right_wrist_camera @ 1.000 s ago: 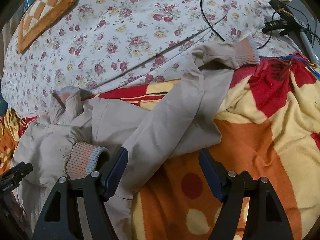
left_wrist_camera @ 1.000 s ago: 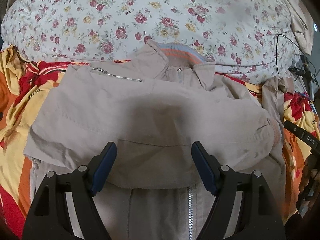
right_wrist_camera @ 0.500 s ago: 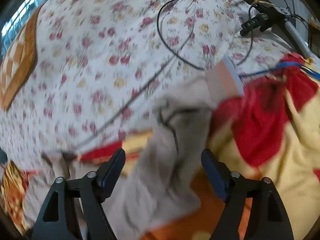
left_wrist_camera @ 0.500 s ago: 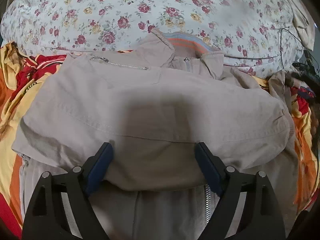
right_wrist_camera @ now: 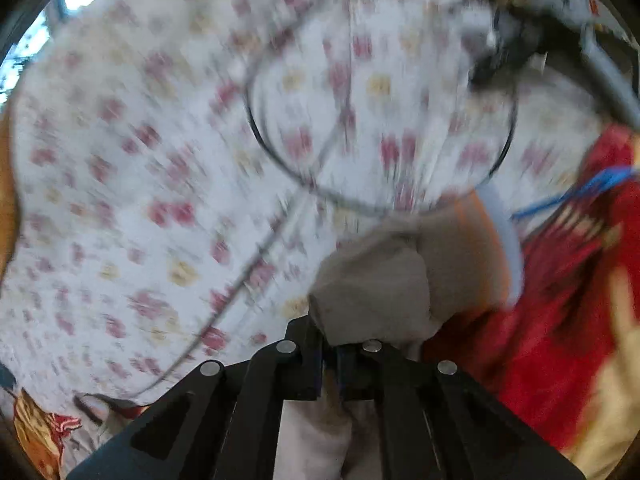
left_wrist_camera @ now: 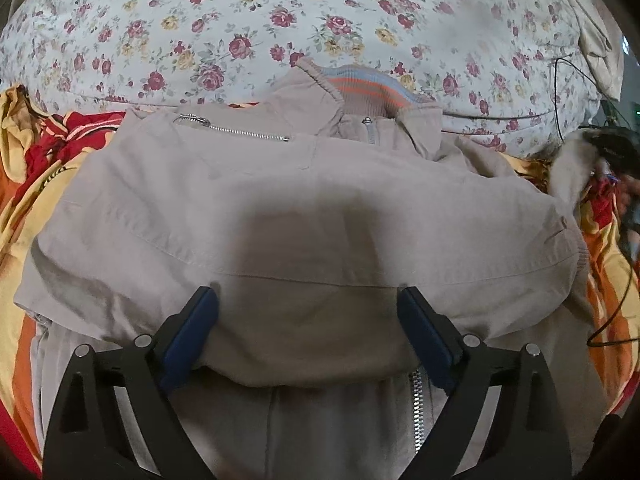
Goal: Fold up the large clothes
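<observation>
A beige jacket (left_wrist_camera: 304,216) lies on the bed, collar with striped ribbing (left_wrist_camera: 372,92) at the far side, one sleeve folded across its chest. My left gripper (left_wrist_camera: 308,320) is open and empty, its blue pads (left_wrist_camera: 188,336) resting low over the folded sleeve. In the blurred right wrist view my right gripper (right_wrist_camera: 330,360) is shut on the jacket's other sleeve (right_wrist_camera: 376,292), near its ribbed cuff (right_wrist_camera: 496,232), and holds it bunched above the bed. That lifted sleeve shows at the right edge of the left wrist view (left_wrist_camera: 572,168).
A floral sheet (left_wrist_camera: 280,20) covers the far bed. A red, orange and yellow blanket (left_wrist_camera: 36,168) lies under the jacket. A black cable (right_wrist_camera: 280,152) loops over the sheet, and a dark stand with cables (right_wrist_camera: 516,48) sits at the far right.
My right gripper moved forward along the loose sleeve and closed on it near the cuff, with the view now blurred by motion. My left gripper edged closer over the jacket and stayed open.
</observation>
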`<state>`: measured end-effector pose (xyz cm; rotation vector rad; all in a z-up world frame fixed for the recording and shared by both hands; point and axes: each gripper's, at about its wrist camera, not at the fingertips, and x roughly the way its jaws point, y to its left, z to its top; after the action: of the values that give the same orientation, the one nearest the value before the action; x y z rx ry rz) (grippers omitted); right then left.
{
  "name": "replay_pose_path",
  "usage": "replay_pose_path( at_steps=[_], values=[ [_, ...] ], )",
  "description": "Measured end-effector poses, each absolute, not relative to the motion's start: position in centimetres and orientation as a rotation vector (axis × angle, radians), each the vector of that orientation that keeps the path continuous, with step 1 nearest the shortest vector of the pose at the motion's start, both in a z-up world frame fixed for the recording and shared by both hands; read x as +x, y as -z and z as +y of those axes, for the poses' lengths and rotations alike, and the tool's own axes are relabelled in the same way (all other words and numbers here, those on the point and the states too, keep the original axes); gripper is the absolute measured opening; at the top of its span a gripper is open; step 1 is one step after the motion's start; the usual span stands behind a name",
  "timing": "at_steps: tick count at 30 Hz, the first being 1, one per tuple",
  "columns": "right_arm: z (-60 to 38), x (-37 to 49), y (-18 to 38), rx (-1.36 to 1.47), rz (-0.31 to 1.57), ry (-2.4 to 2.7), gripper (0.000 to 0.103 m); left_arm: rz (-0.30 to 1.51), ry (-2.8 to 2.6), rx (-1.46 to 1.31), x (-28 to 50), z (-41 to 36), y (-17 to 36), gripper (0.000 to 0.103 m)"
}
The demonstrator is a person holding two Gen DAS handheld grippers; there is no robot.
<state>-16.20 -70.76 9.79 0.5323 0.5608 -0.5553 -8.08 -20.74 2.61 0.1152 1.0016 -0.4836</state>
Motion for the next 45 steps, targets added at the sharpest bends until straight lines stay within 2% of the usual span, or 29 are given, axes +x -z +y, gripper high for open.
replay_pose_path(
  at_steps=[7, 12, 15, 19, 21, 22, 24, 25, 27, 30, 31, 38, 42, 45],
  values=[
    [-66.3, -23.3, -20.6, 0.312, 0.442, 0.369, 0.002, 0.986, 0.462, -0.009, -7.8, -16.4, -6.3, 0.092],
    [-56.6, -23.8, -27.0, 0.121, 0.445, 0.081, 0.003, 0.925, 0.389, -0.051, -7.2, -12.0, -9.3, 0.092],
    [-47.7, -21.5, -26.9, -0.013, 0.535, -0.133, 0.003, 0.894, 0.347, -0.108, -7.0, -9.1, -10.4, 0.092],
    [-37.4, -17.6, -21.8, -0.072, 0.654, -0.311, 0.004, 0.908, 0.325, -0.179, -6.7, -6.7, -10.3, 0.092],
    [-32.9, -15.4, -16.0, -0.018, 0.794, -0.36, 0.01, 0.929, 0.331, -0.203, -6.6, -6.1, -9.9, 0.092],
    [-31.7, -14.4, -13.3, 0.012, 0.881, -0.381, 0.024, 0.942, 0.336, -0.211, -6.7, -5.9, -9.7, 0.092],
    [-30.6, -13.9, -9.6, 0.066, 1.011, -0.382, 0.04, 0.968, 0.355, -0.219, -6.7, -6.0, -9.2, 0.092],
    [-30.9, -14.2, -8.6, 0.086, 1.037, -0.362, 0.04, 0.971, 0.363, -0.217, -6.7, -6.1, -9.3, 0.092],
    [-32.7, -15.8, -8.3, 0.158, 1.034, -0.354, 0.043, 0.969, 0.388, -0.196, -6.7, -6.9, -9.2, 0.092],
    [-37.0, -19.3, -9.5, 0.228, 0.995, -0.299, 0.071, 0.975, 0.407, -0.187, -6.5, -8.4, -9.2, 0.092],
    [-38.3, -20.3, -10.0, 0.236, 0.98, -0.267, 0.074, 0.981, 0.422, -0.193, -6.4, -9.2, -9.1, 0.092],
    [-45.0, -25.3, -11.7, 0.268, 0.935, -0.103, 0.076, 1.01, 0.469, -0.178, -5.5, -14.8, -9.6, 0.092],
    [-42.9, -22.5, -13.4, 0.356, 0.842, -0.27, 0.076, 1.005, 0.433, -0.206, -5.7, -13.3, -10.1, 0.092],
    [-39.7, -17.8, -11.7, 0.367, 0.863, -0.336, 0.083, 0.997, 0.378, -0.169, -5.5, -11.3, -10.4, 0.092]
  ],
)
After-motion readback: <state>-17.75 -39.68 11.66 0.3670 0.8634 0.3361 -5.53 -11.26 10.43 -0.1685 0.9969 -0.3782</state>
